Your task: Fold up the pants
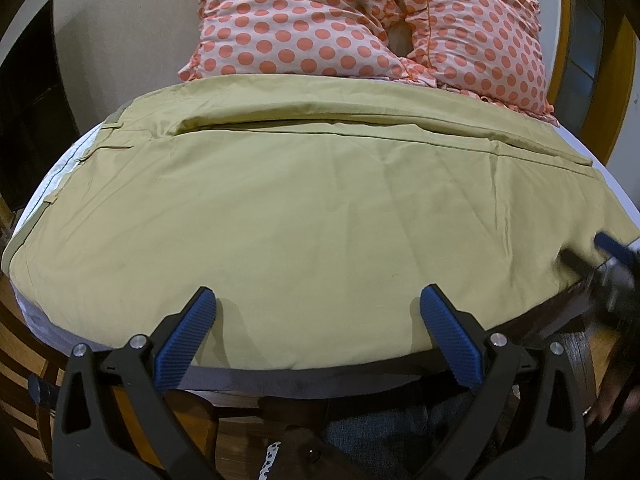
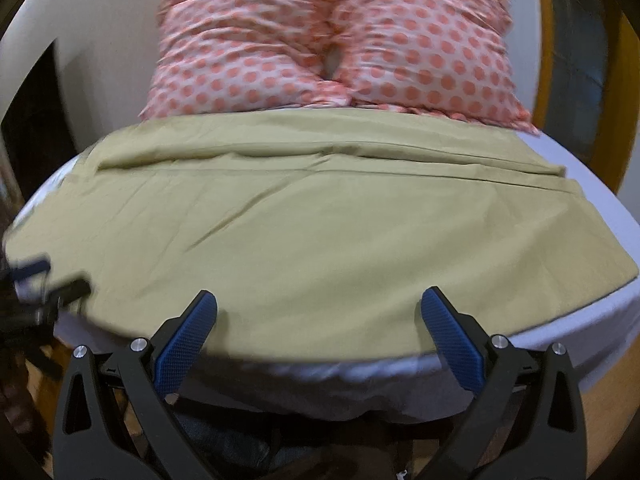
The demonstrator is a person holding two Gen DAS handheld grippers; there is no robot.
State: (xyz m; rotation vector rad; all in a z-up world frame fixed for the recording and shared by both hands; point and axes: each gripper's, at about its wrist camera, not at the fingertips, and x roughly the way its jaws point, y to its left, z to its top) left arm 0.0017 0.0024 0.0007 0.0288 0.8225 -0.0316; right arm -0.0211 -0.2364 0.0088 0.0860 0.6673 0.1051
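Olive-green cotton pants [image 1: 320, 208] lie spread flat across a bed covered in a white sheet [image 2: 592, 184], the waistband at the left edge and the leg hems toward the right, one leg folded over the other along a long seam. The near edge of the cloth hangs slightly over the mattress front, with bare sheet showing at the right side and far-right corner. Two pink pillows with orange polka dots [image 1: 360, 24] sit touching the far edge of the pants, closing off that side. At the near edge, the left gripper [image 1: 318, 296] hovers with its blue-padded fingers spread wide, holding nothing. The right gripper [image 2: 319, 298], blurred, is likewise spread apart and empty, near the hem end.
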